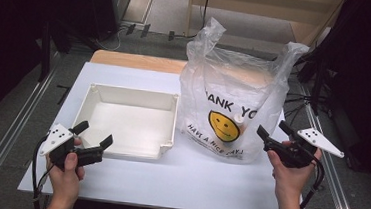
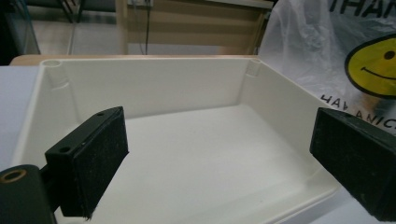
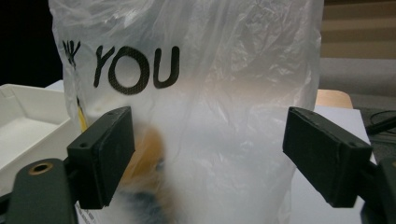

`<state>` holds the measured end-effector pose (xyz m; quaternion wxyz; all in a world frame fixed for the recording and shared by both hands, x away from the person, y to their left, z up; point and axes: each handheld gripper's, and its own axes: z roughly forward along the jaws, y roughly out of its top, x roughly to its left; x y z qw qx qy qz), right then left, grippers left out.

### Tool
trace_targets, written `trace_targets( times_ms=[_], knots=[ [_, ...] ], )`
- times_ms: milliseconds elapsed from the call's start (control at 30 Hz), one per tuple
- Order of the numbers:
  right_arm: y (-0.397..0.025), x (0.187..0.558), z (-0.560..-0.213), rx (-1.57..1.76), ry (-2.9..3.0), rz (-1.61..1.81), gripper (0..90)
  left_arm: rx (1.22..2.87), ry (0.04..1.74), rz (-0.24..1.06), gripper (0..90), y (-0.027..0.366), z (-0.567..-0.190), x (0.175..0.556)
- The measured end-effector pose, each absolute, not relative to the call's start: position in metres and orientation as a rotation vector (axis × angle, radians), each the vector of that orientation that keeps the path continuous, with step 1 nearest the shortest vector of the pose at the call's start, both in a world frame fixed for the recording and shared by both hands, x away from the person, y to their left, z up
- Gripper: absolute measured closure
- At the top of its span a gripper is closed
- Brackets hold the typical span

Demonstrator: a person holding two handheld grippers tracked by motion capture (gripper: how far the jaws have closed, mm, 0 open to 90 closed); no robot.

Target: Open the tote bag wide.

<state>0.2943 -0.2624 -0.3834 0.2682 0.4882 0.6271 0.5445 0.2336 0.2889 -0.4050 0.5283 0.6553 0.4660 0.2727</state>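
So there's a white bench (image 1: 187, 180) with a shallow white plastic tray (image 1: 127, 122) sitting left of the middle, open side up and with nothing in it. Right next to it, touching its right wall as far as I can tell, stands a translucent plastic bag (image 1: 233, 103) with "THANK YOU", a yellow smiley and "HAVE A NICE DAY" printed on it. The handles stick up at the top. Something orange and dark shows blurrily through the plastic in the right gripper view, can't make out what it is, and in the high view a small white cap-like thing sits near the smiley.

The left gripper (image 1: 92, 136) is held by the left hand (image 1: 65, 175) near the bench's front left corner, right at the front rim of the tray. Jaws are spread wide, nothing between them, and its own view looks straight into the tray (image 2: 196, 154) with the bag (image 2: 336, 56) off to the side.

The right gripper (image 1: 273, 131) is in the right hand (image 1: 290, 175) near the right edge of the bench, just beside the bag (image 3: 210, 116). Also wide open and gripping nothing, jaws pointed at the bag's side.
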Motion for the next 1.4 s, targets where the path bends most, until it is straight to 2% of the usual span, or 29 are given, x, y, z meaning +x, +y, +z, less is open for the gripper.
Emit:
trace_targets(
  times_ms=[467, 600, 667, 733, 767, 800, 867, 900, 933, 1033, 1400],
  knots=[
    [-0.269, 0.319, -0.384, 1.411, 1.635, 1.476, 16.6, 1.622, 1.035, 0.563, 5.2, 0.235, -0.394, 0.259],
    [-0.270, 0.335, -0.383, 1.428, 1.707, 1.413, 17.7, 1.639, 0.999, 0.548, 5.7, 0.218, -0.389, 0.267],
    [-0.270, 0.342, -0.387, 1.446, 1.749, 1.427, 25.2, 1.638, 0.993, 0.547, 5.7, 0.215, -0.387, 0.270],
    [-0.270, 0.346, -0.390, 1.450, 1.806, 1.463, 39.6, 1.632, 0.982, 0.544, 5.7, 0.210, -0.382, 0.276],
    [-0.270, 0.346, -0.390, 1.450, 1.806, 1.463, 39.6, 1.632, 0.982, 0.544, 5.8, 0.210, -0.382, 0.276],
    [-0.266, 0.345, -0.392, 1.434, 1.827, 1.445, 58.6, 1.642, 0.978, 0.546, 6.0, 0.205, -0.379, 0.280],
    [-0.263, 0.341, -0.392, 1.408, 1.817, 1.422, 74.9, 1.650, 0.972, 0.546, 6.1, 0.199, -0.377, 0.283],
    [-0.263, 0.341, -0.392, 1.408, 1.817, 1.422, 74.9, 1.650, 0.972, 0.546, 6.1, 0.199, -0.377, 0.283],
    [-0.263, 0.335, -0.391, 1.394, 1.785, 1.431, 86.9, 1.653, 0.972, 0.543, 6.0, 0.196, -0.376, 0.285],
    [-0.263, 0.326, -0.390, 1.377, 1.749, 1.450, 90.0, 1.682, 0.964, 0.524, 6.0, 0.181, -0.374, 0.293],
    [-0.257, 0.302, -0.409, 1.319, 1.810, 1.377, 90.0, 1.722, 0.922, 0.495, 6.0, 0.142, -0.373, 0.317]
  ],
)
